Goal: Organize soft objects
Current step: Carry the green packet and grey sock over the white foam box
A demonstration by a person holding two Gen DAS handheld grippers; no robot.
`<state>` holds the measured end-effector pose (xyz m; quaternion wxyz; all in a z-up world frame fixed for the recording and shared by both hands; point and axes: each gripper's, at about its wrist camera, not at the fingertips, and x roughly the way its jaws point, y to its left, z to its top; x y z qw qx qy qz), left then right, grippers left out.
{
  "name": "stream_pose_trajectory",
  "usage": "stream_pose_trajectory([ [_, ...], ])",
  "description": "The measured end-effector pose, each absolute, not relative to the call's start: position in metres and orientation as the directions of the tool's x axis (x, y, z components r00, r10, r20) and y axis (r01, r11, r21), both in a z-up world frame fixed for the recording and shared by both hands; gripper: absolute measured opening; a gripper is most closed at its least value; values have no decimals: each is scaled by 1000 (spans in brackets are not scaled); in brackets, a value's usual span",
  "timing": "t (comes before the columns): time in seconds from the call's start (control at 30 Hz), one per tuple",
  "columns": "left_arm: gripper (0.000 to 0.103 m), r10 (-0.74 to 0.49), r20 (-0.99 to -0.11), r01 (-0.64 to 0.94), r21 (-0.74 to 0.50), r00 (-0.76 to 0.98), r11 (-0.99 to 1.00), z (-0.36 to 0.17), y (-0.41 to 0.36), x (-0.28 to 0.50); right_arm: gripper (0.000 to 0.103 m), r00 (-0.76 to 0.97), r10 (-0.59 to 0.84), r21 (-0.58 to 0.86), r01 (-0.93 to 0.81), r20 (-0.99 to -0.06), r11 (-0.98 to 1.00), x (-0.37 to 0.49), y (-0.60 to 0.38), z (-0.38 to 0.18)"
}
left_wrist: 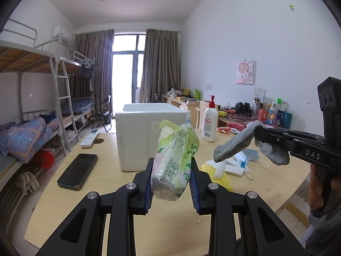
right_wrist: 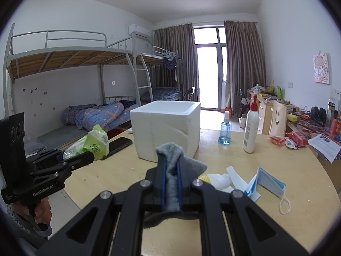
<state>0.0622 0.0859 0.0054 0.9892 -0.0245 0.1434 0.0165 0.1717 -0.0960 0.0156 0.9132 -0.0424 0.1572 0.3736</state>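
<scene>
Left wrist view: both grippers loaded, foam box (left_wrist: 149,132) straight ahead on the table (left_wrist: 170,230).
Left gripper (left_wrist: 172,183) clamps tissue pack (left_wrist: 174,157), long axis upright, nearer the box; right gripper (right_wrist: 170,183) pinches grey sock (right_wrist: 172,170), box just beyond.

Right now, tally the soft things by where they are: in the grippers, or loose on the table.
In grippers: 2 (tissue pack in the left gripper, grey cloth in the right gripper)
Loose on the table: 3 (blue face mask, white tissue, yellow foam net)
Total: 5
</scene>
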Motion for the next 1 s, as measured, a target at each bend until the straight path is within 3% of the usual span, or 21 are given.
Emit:
stream_pose_trajectory([
  [1.0, 31, 72, -280, -85, -35, 957, 996, 34, 104, 91, 12, 635, 704, 62, -727, -317, 684, 207, -77, 35],
])
